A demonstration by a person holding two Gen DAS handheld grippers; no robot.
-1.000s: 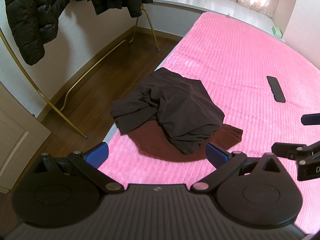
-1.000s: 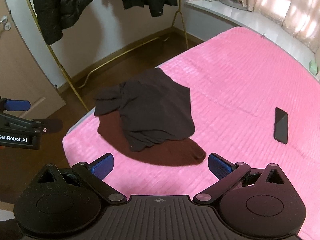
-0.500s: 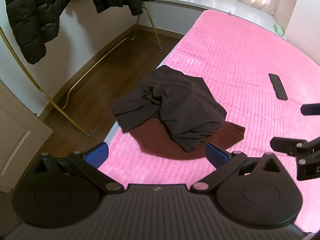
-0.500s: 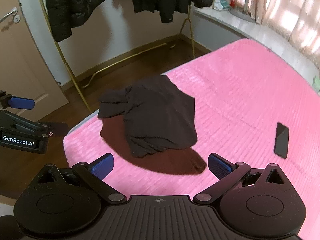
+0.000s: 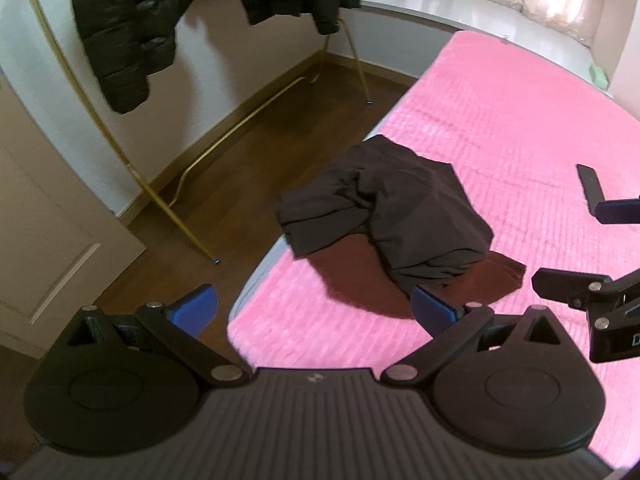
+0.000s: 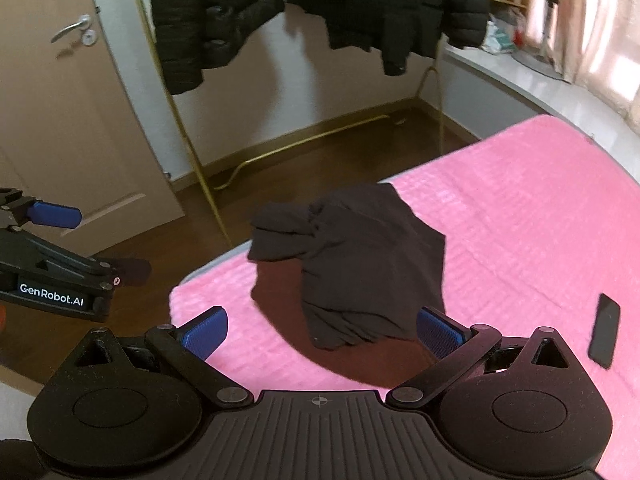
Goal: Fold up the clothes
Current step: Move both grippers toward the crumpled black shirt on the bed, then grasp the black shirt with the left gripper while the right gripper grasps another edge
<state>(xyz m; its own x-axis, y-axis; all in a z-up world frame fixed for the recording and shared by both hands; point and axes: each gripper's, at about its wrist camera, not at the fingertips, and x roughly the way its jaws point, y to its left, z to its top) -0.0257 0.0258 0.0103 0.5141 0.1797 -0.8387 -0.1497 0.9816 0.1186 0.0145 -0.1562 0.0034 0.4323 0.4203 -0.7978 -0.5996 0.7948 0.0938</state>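
Note:
A crumpled dark brown garment (image 5: 400, 212) (image 6: 360, 264) lies heaped on a flatter maroon garment (image 5: 352, 280) (image 6: 384, 364) at the near corner of the pink bed (image 5: 520, 128) (image 6: 540, 208). My left gripper (image 5: 314, 306) hovers open above the bed's corner, short of the pile, with nothing between its blue pads. My right gripper (image 6: 322, 330) is open too, just short of the pile's near edge. Each gripper shows at the edge of the other's view: the right one (image 5: 580, 256) and the left one (image 6: 72, 244).
A black phone (image 5: 589, 184) (image 6: 605, 330) lies on the bed to the right of the pile. A gold clothes rack (image 5: 168, 208) with black puffer jackets (image 6: 212, 20) stands on the wooden floor beyond the bed. A door (image 6: 72, 80) is at the left.
Both grippers have lifted and tilted up and toward the left, so more of the wall, rack and door shows. The garments and the phone have not moved.

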